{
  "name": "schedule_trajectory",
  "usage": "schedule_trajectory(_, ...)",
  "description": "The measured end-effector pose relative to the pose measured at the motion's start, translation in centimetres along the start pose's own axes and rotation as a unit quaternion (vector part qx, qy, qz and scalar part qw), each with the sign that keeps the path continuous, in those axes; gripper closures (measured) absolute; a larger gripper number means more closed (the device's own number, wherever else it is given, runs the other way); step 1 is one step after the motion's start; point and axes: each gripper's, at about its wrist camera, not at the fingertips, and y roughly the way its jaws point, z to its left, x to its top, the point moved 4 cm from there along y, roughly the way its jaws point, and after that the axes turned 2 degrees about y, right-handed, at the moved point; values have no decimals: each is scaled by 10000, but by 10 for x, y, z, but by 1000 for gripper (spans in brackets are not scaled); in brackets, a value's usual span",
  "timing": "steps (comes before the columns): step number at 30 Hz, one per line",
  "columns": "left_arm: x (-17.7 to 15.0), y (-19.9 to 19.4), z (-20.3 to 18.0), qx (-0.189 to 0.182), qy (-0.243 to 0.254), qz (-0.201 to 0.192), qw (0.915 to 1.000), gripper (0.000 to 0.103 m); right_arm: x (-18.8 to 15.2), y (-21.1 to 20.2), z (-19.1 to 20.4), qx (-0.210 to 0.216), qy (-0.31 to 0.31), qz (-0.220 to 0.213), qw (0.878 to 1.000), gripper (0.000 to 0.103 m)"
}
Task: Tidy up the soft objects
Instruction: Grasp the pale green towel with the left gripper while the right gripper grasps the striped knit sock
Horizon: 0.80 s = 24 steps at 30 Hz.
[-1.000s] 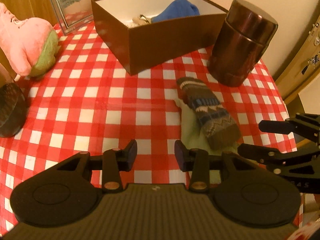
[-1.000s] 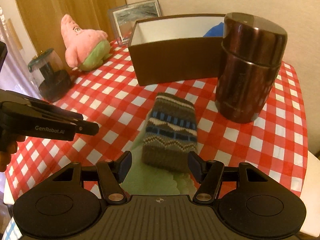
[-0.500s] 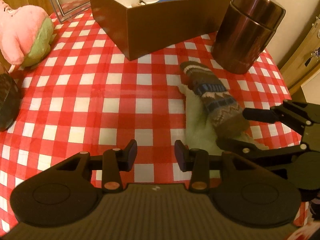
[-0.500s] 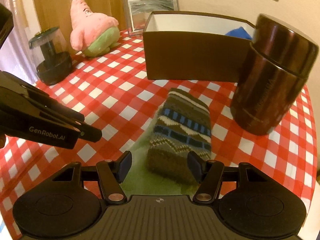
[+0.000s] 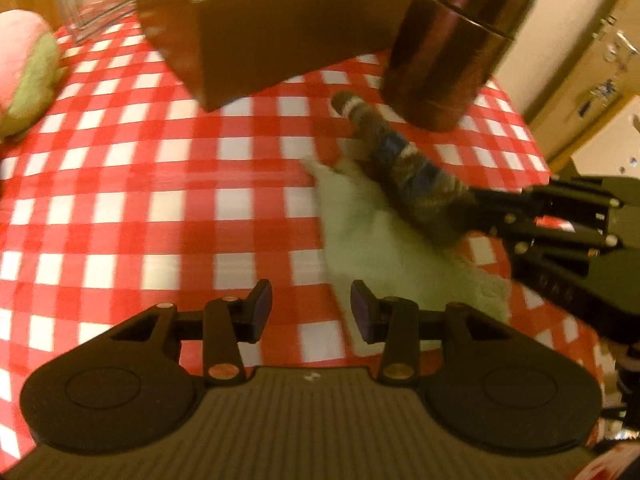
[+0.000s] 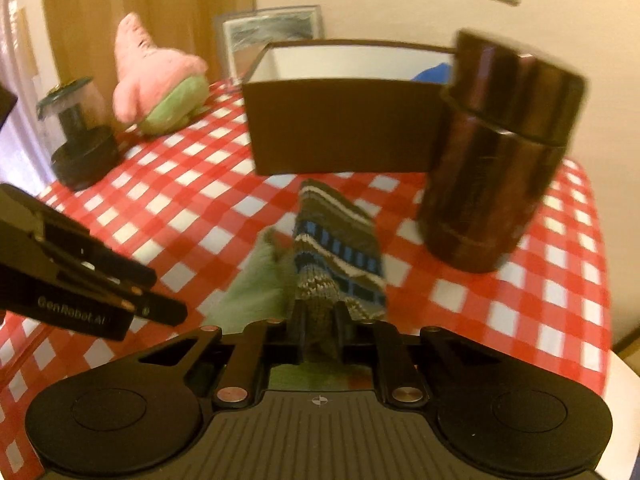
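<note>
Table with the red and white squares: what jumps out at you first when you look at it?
The checked tablecloth fills both views. In the middle the right claw is closing on a striped knitted sock, bunching its near end above a pale green cloth. A shiny dark flask stands beside the brown box, and a pink star plush lies at the far left.

Brown-and-blue patterned knit sock (image 6: 336,248), pale green cloth (image 5: 384,240), red-and-white checked tablecloth (image 5: 160,184).
</note>
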Motion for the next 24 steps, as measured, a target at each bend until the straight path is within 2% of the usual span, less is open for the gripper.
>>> schedule_trajectory(3, 1, 4, -12, -320, 111, 26, 9994, 54, -2, -12, -10, -243, -80, -34, 9997, 90)
schedule_trajectory(7, -3, 18, -26, -598, 221, 144, 9979, 53, -12, -26, -25, -501, -19, 10, 9987, 90)
schedule_trajectory(9, -6, 30, -29, -653, 188, 263, 9973, 56, -18, -30, -31, -548, 98, 49, 9984, 90)
schedule_trajectory(10, -8, 35, -30, -665, 179, 307, 9972, 58, -20, -32, -32, -561, 146, 57, 9983, 90)
schedule_trajectory(12, -8, 37, -34, -655, 224, 181, 9974, 73, -23, -35, -35, -571, 215, 53, 9981, 90)
schedule_trajectory(13, -7, 38, -35, -669, 254, 182, 9973, 85, -24, -36, -35, -573, 223, 46, 9981, 90)
schedule_trajectory(17, -2, 26, -34, -764, 353, 5, 9965, 90, -21, -40, -30, -491, 193, -8, 9986, 90)
schedule_trajectory(20, 3, 7, -25, -424, 670, -86, 9968, 90, -18, -41, -23, -315, 194, -89, 9993, 90)
schedule_trajectory(24, 7, -16, -7, 370, 1156, -131, 9925, 88, -20, -33, -9, 18, 188, 23, 9998, 90)
